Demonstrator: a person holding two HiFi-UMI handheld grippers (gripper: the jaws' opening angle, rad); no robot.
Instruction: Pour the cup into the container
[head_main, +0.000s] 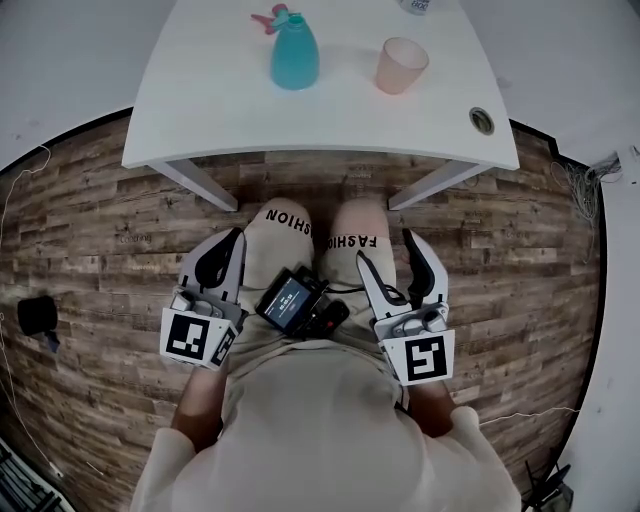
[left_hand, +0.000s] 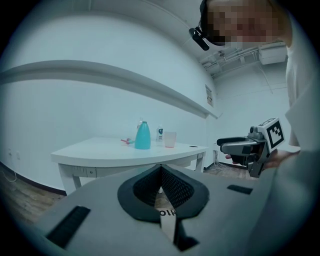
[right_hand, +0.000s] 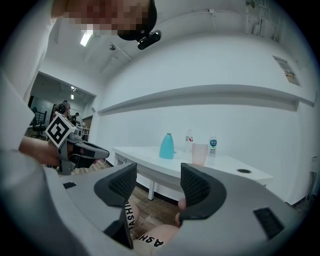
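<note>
The head view's top edge cuts off a small bottle (head_main: 415, 5).

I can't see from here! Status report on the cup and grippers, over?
Left gripper shut, empty; right gripper open, empty. Pink cup upright on the table, untouched, beside teal bottle. Nothing blocking.

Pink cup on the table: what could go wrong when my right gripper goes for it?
The right gripper is open, but its fingers may tip the pink cup if they clip its rim. The teal container narrows toward its top, so a pour could miss onto the table. A small bottle stands behind the cup; overreaching may knock it.
</note>
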